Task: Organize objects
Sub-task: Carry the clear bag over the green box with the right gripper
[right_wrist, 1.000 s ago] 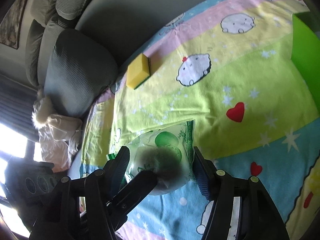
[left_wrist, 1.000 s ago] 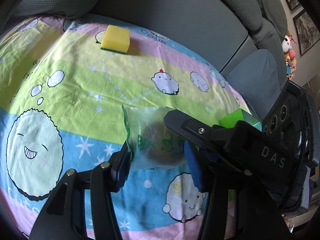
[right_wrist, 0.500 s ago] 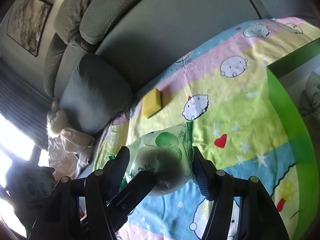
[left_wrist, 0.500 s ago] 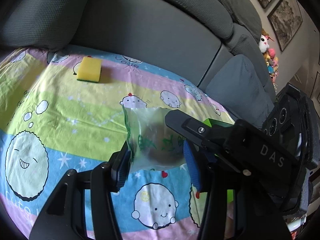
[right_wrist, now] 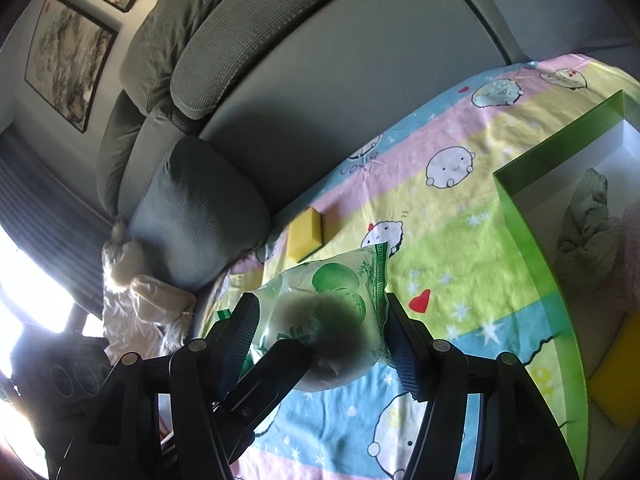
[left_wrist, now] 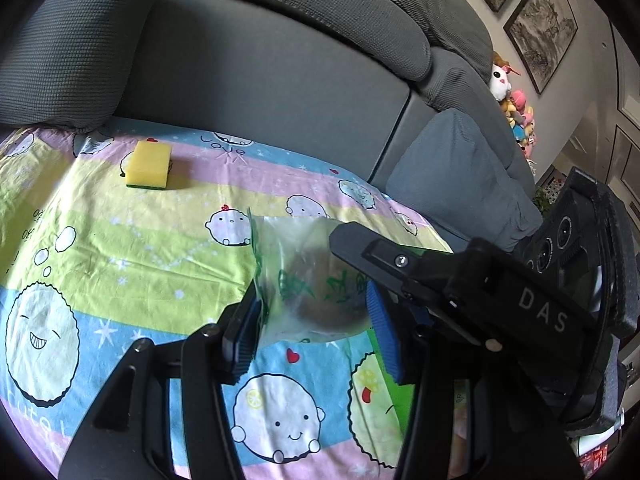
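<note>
A clear plastic packet with green print and a dark round thing inside (left_wrist: 308,280) (right_wrist: 328,320) hangs in the air above the cartoon bedsheet. My left gripper (left_wrist: 314,328) and my right gripper (right_wrist: 324,340) both close on it from opposite sides. The right gripper's body crosses the left wrist view (left_wrist: 500,292). A yellow sponge with a green underside (left_wrist: 148,165) (right_wrist: 305,234) lies on the sheet near the sofa back. A green box (right_wrist: 532,216) stands at the right and holds a grey-green cloth (right_wrist: 588,232) and a yellow sponge (right_wrist: 618,376).
The grey sofa back (left_wrist: 260,80) and cushions (right_wrist: 196,212) border the sheet. Plush toys (left_wrist: 516,112) sit on the sofa's far arm. A white fluffy thing (right_wrist: 136,292) lies beside the left cushion. Framed pictures (right_wrist: 68,56) hang on the wall.
Both grippers have risen with the packet held between them. The sponge looks farther away, more of the sofa back shows, and the green box has come into the right wrist view.
</note>
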Tool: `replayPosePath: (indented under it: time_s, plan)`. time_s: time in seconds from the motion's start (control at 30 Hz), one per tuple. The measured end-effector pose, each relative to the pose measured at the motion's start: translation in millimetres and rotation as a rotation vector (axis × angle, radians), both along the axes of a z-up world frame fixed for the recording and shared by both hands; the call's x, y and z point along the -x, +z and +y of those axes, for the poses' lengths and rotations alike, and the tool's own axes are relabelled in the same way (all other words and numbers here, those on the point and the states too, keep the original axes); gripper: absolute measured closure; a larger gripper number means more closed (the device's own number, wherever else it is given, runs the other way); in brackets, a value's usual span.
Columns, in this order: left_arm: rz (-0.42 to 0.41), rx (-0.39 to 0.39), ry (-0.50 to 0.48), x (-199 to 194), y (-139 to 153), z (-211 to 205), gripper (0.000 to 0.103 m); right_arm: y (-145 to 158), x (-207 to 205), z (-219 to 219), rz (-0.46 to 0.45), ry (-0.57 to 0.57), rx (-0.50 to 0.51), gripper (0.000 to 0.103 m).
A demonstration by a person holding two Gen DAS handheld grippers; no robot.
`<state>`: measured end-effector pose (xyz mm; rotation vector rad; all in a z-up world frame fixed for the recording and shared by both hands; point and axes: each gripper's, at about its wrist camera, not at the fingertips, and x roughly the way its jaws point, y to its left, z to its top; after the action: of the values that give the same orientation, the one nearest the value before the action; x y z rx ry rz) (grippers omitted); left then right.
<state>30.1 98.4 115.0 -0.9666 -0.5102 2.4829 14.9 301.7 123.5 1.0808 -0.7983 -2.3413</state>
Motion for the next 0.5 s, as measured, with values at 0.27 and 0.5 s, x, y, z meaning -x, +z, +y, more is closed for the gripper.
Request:
replayPosePath:
  time_s: [0.27,0.5]
  plan:
    - [0.033,0.003,-0.024,-5,4,15,0.055,5,-5,16,0.010,-0.015,-0.010,0.038]
    - [0.048,0.010,-0.049,-6,4,28,0.055,7,-9,29,0.019,-0.026,-0.013,0.038]
